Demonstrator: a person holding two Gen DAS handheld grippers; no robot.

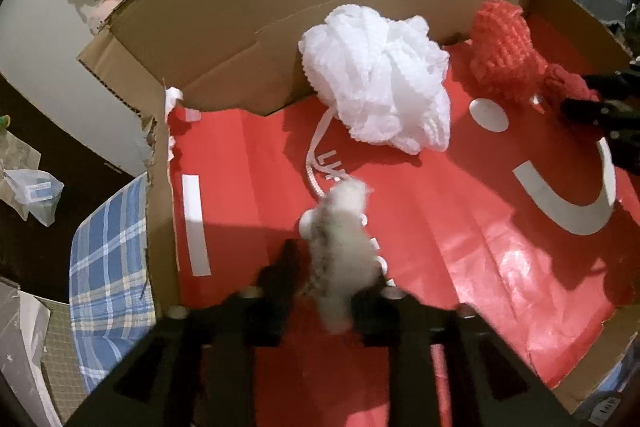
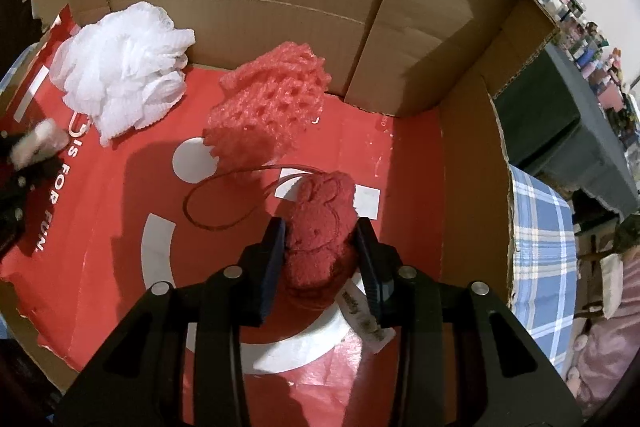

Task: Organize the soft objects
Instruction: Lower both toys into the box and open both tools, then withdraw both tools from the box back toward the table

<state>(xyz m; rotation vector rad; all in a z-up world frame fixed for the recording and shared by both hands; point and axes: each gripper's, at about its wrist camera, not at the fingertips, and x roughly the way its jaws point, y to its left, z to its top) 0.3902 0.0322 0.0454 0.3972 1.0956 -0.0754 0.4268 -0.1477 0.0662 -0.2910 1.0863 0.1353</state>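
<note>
My left gripper (image 1: 326,267) is shut on a small grey-white fluffy toy (image 1: 340,239) and holds it over the red floor of a cardboard box (image 1: 240,7). My right gripper (image 2: 320,243) is shut on a red plush toy (image 2: 320,227) with a thin loop cord, inside the same box (image 2: 420,27). A white mesh bath pouf (image 1: 380,75) (image 2: 124,67) lies at the back of the box. A red foam net (image 1: 500,47) (image 2: 268,107) lies beside it. The right gripper with its red toy shows at the right edge of the left wrist view (image 1: 576,91).
The box floor is lined with red printed paper (image 1: 440,227) (image 2: 100,227). A blue plaid cloth (image 1: 108,251) (image 2: 544,247) lies under the box. A plastic bag (image 1: 32,191) sits on the dark floor at left. Cluttered shelves (image 2: 592,47) stand at right.
</note>
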